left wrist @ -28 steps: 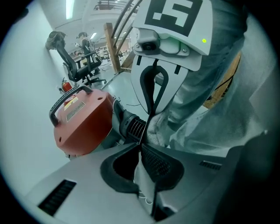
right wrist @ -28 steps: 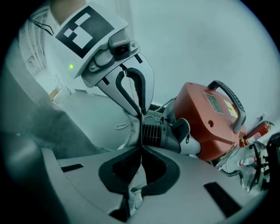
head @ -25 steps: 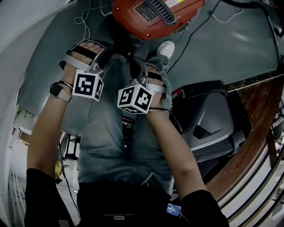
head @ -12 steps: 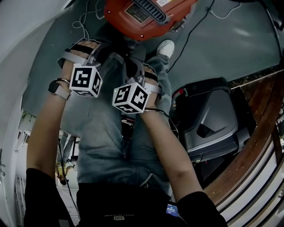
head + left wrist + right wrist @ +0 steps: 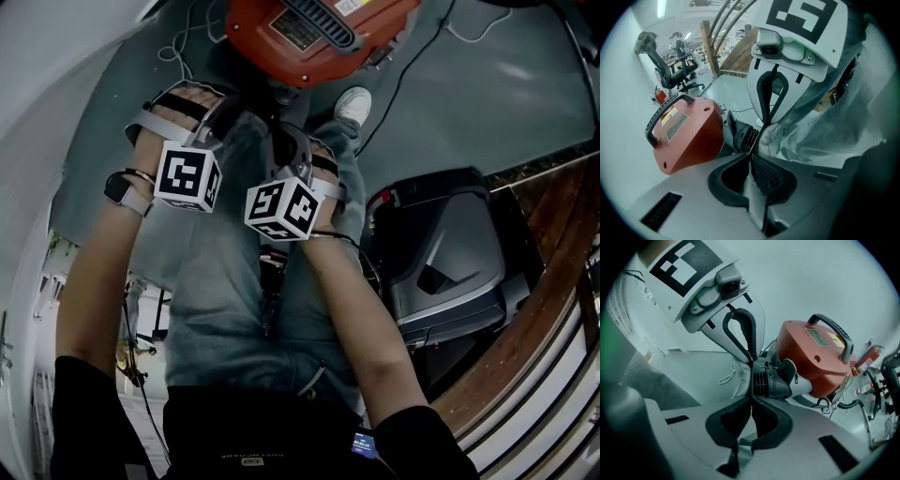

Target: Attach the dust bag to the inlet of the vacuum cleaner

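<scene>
As left claw (image 5: 752, 152) and right claw (image 5: 751, 395) each clamp the dust bag (image 5: 780, 136), its edge sits just beside the black inlet (image 5: 769, 380) of the red vacuum (image 5: 813, 357).

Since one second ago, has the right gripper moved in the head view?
No. The right gripper, shut on the dust bag, keeps the same place beside the white shoe in the head view.
</scene>
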`<action>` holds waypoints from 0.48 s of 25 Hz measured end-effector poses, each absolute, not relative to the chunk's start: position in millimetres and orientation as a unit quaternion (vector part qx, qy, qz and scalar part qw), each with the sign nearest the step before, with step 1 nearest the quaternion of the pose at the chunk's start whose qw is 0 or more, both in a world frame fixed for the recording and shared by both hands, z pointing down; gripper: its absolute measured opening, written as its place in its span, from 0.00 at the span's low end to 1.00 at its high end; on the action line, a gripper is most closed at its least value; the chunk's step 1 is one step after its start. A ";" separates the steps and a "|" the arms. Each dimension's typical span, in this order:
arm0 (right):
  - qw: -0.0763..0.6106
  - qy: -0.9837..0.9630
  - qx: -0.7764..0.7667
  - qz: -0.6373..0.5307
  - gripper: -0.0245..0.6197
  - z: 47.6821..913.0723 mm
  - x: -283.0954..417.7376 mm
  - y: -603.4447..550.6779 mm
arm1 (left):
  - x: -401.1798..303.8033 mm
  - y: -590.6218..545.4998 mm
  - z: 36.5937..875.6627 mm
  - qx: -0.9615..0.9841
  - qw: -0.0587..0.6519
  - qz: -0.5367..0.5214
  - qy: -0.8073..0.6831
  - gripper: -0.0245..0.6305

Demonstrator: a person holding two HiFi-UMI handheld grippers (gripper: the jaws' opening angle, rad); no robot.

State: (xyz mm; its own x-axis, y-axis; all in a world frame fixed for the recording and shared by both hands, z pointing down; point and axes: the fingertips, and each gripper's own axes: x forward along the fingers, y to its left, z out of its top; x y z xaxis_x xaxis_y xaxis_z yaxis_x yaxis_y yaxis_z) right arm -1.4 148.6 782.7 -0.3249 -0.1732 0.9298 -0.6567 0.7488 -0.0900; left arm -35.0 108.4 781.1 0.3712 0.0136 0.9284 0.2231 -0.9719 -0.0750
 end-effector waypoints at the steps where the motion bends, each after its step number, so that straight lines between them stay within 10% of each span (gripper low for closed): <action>1: 0.515 -0.779 0.267 0.239 0.09 782.5 1.3 147.8 | -32.3 107.4 782.8 -0.823 0.091 -0.556 -0.071 0.08; 12: 0.524 -0.784 0.261 0.209 0.09 775.8 -0.8 133.6 | -39.6 100.1 788.6 -0.815 0.062 -0.574 -0.047 0.09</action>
State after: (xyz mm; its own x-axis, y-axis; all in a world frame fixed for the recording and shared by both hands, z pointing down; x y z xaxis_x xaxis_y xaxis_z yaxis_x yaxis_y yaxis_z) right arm -0.8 133.6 775.8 -0.3157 -0.1902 0.9296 -0.6274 0.7768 -0.0541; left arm -39.6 100.1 788.6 0.3366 0.0067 0.9416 0.1481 -0.9879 -0.0459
